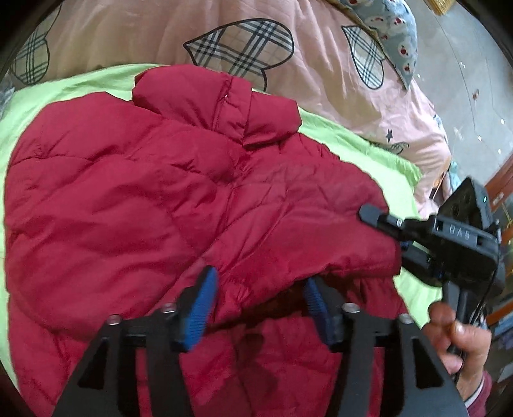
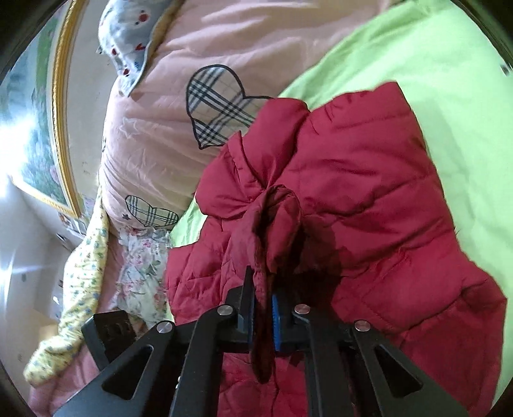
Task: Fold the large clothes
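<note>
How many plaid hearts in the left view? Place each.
3 hearts on the pink quilt: far left, centre above the jacket, right beside the pillow. Others may be hidden.

One red jacket [image 1: 160,199] — two tools — one green sheet [image 2: 416,57], one pink quilt [image 1: 128,35].

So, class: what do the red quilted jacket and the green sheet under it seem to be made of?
Red quilted jacket: likely thin nylon or polyester shell over padding, faintly glossy; stitched puffy panels and fine crinkles show it. Green sheet: probably matte woven cotton or a blend; flat, no shine.
</note>
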The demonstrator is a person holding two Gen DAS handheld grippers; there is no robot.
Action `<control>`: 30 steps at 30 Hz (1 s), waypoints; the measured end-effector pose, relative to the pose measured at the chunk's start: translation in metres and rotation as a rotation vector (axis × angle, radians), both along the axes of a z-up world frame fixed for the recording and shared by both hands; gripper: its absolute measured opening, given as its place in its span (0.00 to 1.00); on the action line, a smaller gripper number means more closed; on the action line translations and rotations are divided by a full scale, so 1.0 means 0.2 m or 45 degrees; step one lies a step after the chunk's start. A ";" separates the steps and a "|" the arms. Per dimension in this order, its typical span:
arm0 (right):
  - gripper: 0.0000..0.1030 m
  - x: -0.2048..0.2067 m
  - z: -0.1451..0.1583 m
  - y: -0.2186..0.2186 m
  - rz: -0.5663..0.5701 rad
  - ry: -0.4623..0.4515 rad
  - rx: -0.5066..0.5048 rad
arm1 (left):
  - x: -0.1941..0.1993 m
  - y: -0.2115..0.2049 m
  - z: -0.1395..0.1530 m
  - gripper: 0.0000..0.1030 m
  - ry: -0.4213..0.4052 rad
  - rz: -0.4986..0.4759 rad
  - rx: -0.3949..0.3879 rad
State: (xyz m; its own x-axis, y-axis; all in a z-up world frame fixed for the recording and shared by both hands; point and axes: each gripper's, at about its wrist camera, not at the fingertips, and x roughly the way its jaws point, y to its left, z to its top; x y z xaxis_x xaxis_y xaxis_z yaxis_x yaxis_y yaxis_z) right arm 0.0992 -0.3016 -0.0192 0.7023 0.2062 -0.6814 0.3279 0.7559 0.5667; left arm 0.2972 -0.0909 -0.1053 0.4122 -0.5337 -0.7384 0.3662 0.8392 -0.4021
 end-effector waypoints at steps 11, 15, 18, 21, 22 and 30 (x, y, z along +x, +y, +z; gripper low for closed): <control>0.06 -0.10 0.06 0.00 -0.008 0.052 -0.351 | -0.02 0.33 0.17 0.67 -0.131 0.117 0.056; 0.07 -0.09 -0.01 0.00 -0.003 0.109 -0.381 | 0.04 0.40 0.16 0.67 -0.127 0.168 0.091; 0.07 -0.11 -0.03 -0.01 0.005 0.128 -0.389 | 0.08 0.43 0.07 0.66 -0.065 0.180 0.131; 0.07 -0.13 -0.04 -0.02 0.011 0.142 -0.397 | 0.09 0.40 -0.01 0.66 -0.032 0.155 0.197; 0.07 -0.13 -0.03 -0.01 0.015 0.150 -0.409 | 0.08 0.37 -0.03 0.67 -0.040 0.148 0.238; 0.19 -0.23 0.23 0.13 -0.042 -0.031 -0.615 | 0.07 0.30 -0.05 0.67 -0.048 0.152 0.293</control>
